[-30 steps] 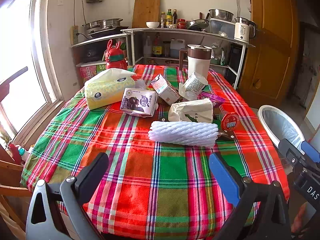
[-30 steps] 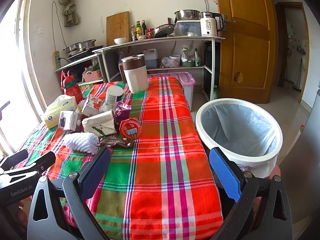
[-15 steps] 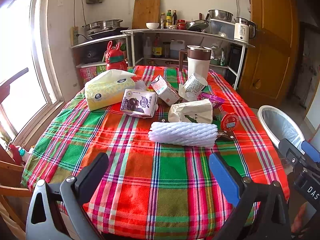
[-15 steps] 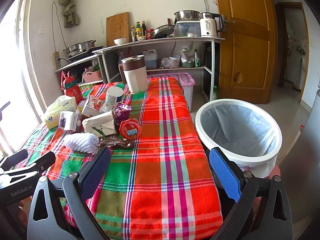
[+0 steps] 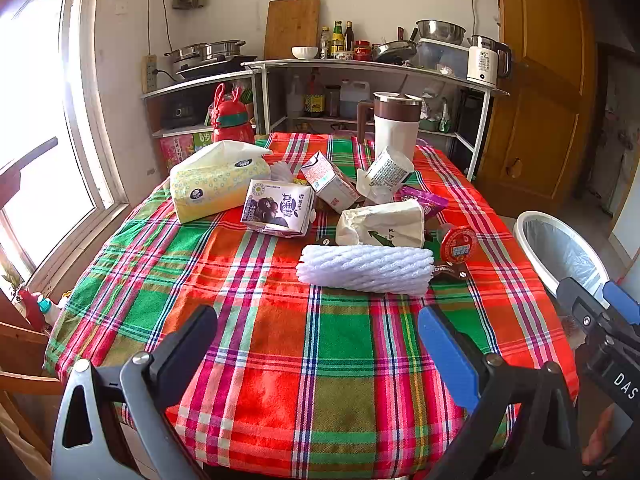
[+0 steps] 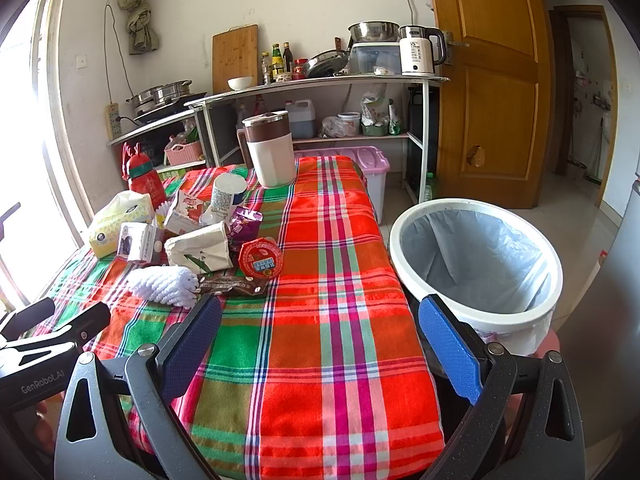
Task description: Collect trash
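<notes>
Trash lies mid-table on the plaid cloth: a white foam net sleeve [image 5: 365, 268] [image 6: 164, 285], a white paper bag [image 5: 382, 224], a purple milk carton [image 5: 278, 208], a red round lid [image 5: 458, 243] [image 6: 260, 258], a brown wrapper [image 6: 230, 285], a purple packet [image 5: 422, 202] and a tipped paper cup [image 5: 390, 168]. My left gripper [image 5: 318, 350] is open and empty over the near table edge. My right gripper [image 6: 320, 344] is open and empty at the table's right front, beside the lined white bin [image 6: 476, 264].
A tissue pack [image 5: 218, 180], a red bottle [image 5: 232, 120] and a brown-and-white jug [image 5: 396, 126] stand on the table's far half. Shelves with cookware stand behind. The bin [image 5: 560, 252] stands right of the table. A wooden door [image 6: 488, 92] is behind it.
Almost nothing has moved. Both grippers stay open and hold their places, with only a slight shift of view.
</notes>
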`<action>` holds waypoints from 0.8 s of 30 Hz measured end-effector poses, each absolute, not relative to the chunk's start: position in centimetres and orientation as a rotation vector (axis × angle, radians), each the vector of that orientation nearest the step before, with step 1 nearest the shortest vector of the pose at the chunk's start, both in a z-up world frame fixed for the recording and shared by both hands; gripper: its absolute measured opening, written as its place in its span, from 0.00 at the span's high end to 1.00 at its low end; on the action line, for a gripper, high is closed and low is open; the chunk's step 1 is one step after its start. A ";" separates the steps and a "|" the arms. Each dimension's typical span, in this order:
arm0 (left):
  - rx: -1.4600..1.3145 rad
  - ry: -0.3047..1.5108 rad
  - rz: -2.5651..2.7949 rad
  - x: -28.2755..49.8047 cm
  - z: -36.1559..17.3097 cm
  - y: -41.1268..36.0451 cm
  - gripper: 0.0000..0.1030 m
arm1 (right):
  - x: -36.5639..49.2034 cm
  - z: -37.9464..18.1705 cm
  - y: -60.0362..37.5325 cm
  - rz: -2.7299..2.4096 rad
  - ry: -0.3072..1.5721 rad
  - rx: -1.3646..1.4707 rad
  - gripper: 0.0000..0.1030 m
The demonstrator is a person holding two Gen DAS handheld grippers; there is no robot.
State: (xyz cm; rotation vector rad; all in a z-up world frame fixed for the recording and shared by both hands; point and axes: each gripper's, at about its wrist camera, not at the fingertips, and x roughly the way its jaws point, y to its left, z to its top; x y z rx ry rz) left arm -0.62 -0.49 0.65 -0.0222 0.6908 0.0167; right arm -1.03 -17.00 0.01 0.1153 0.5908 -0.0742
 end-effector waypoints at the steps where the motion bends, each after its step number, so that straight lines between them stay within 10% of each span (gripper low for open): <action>1: -0.022 0.690 0.017 -0.6 0.6 -0.5 0.01 | -1.0 0.0 -17.0 -0.074 0.591 0.116 0.04; 24: -0.062 0.756 -0.024 0.6 -0.7 0.9 0.01 | 0.3 -0.5 -17.7 -0.033 0.634 0.122 0.04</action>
